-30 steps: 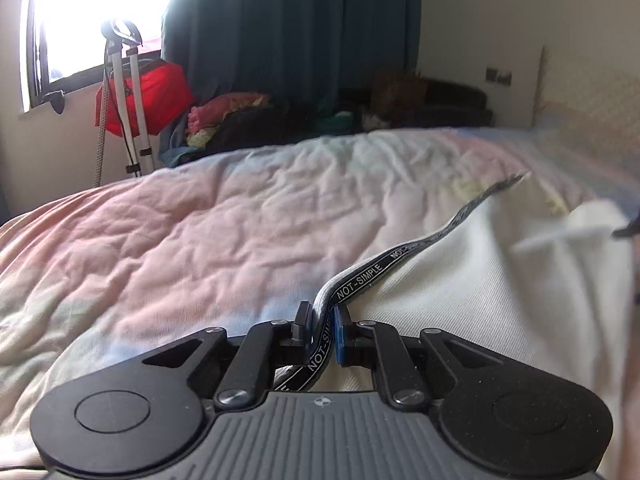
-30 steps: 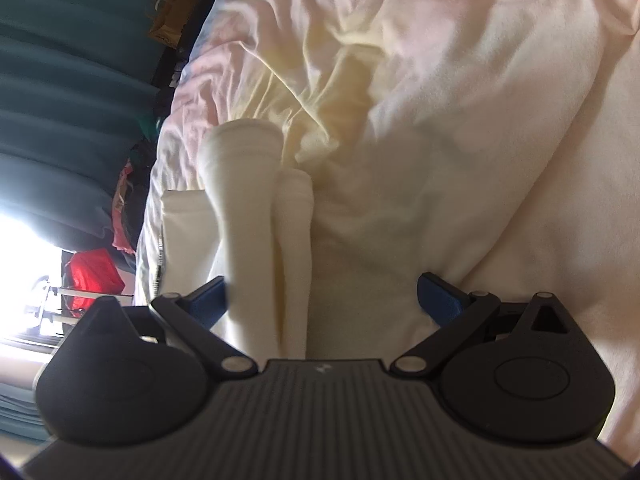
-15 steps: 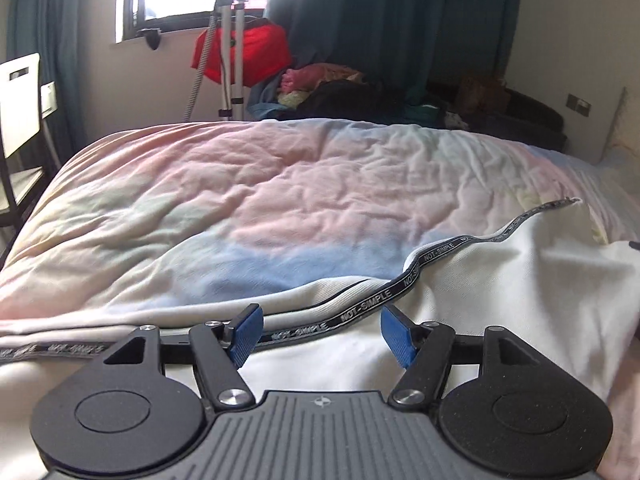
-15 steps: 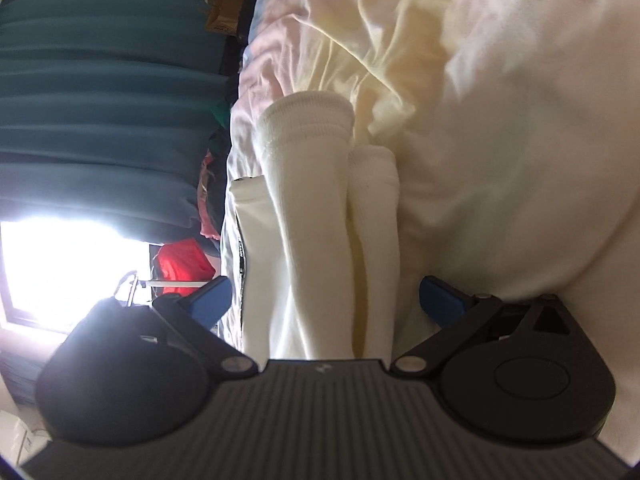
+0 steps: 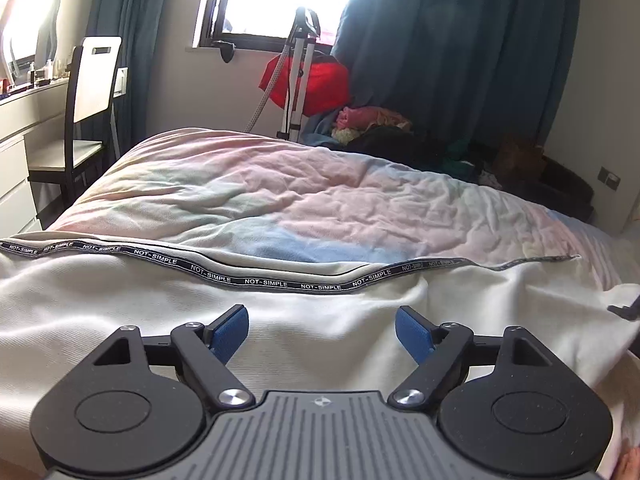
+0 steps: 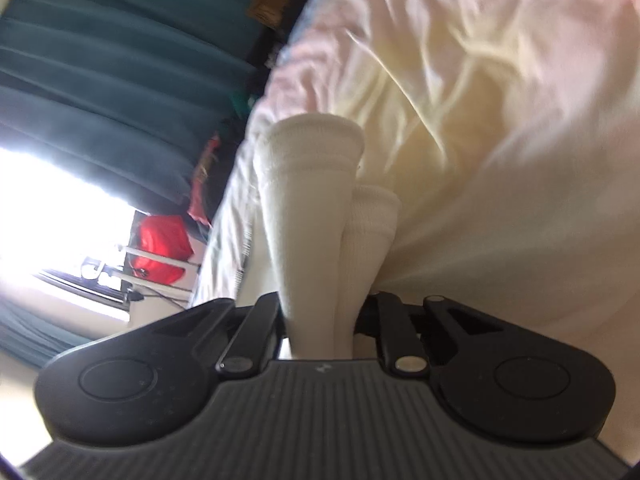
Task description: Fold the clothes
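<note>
A cream-white garment point(image 5: 120, 312) lies spread on the bed, with a black "NOT-SIMPLE" printed band point(image 5: 264, 280) along its far edge. My left gripper point(image 5: 322, 334) is open and empty just above the cloth, its blue pads point(image 5: 228, 330) wide apart. My right gripper point(image 6: 322, 320) is shut on two ribbed white cuffs point(image 6: 312, 216) of the same garment, which stick out forward between its fingers. The right view is tilted sideways and blurred.
The pastel pink and blue duvet point(image 5: 320, 200) covers the bed beyond the garment. A chair point(image 5: 88, 108) and a white desk stand at the left. A tripod point(image 5: 298, 76), a red bag point(image 5: 316, 84) and a clothes pile point(image 5: 376, 128) sit under the window.
My left gripper let go of the printed band, opened wide and drew back. My right gripper, open a second ago, closed on the two white cuffs.
</note>
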